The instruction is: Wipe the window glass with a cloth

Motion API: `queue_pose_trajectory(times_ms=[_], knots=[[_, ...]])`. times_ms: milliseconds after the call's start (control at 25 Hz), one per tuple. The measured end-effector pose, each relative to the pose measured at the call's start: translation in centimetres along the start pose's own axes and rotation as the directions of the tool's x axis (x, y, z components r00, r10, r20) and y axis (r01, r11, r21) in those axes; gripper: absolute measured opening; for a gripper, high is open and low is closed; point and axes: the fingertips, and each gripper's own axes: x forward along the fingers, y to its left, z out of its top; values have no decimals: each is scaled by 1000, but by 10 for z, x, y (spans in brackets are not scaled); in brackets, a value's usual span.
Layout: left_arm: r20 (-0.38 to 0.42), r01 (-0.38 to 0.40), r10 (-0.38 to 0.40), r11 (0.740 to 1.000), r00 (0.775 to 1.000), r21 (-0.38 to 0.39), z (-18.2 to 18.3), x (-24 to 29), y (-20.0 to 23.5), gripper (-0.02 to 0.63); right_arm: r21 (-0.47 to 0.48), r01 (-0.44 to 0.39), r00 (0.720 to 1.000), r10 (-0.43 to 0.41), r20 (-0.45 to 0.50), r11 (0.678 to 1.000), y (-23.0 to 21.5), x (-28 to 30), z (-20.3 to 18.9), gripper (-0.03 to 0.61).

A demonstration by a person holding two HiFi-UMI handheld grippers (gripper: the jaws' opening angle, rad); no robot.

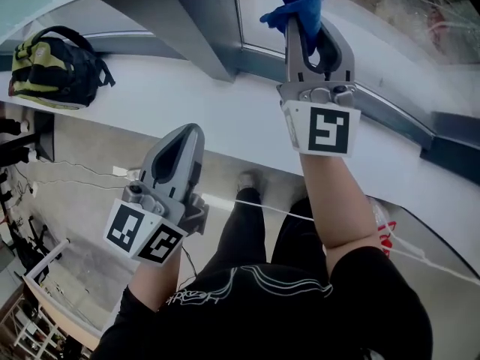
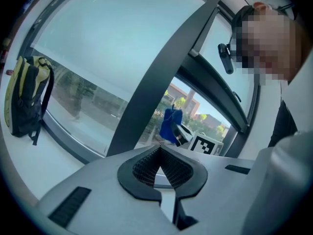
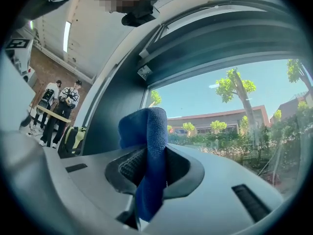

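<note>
Blue microfibre cloth (image 3: 146,146) is pinched between the jaws of the right gripper (image 1: 309,28). A fat fold bulges out past the tips and a tail hangs down behind them. In the head view it's up at 12 o'clock, right by the window glass (image 1: 375,6). I honestly can't tell if the fabric is touching the pane or just hovering off it.

The left gripper (image 1: 184,137) is down around 8 o'clock, jaws pressed together on nothing, hanging below the white sill (image 1: 225,118) and doing no work. A yellow-and-black backpack (image 1: 52,66) sits on the sill at 10 o'clock, well away from the action.

My guess at what could go sideways:
- The grip only has a narrow pinch of the cloth. Dragging it across glass adds friction, so the fold could creep out of the jaws and drop.
- If the bulge flattens or shifts off to one side, the hard jaw tips could meet the pane instead of the fabric and scrape it.
- The dark frame post (image 1: 202,28) is just over at 11 o'clock, so a wide sweep that way could snag the cloth on its edge.

I'd say the wipe has barely started, if at all.
</note>
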Motion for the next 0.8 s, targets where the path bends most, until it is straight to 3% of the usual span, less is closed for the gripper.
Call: queue_pose_trajectory(times_ms=[800], knots=[[-101, 161, -158, 987, 982, 26, -57, 92, -147, 6, -40, 183, 982, -184, -50, 982, -179, -121, -15, 63]])
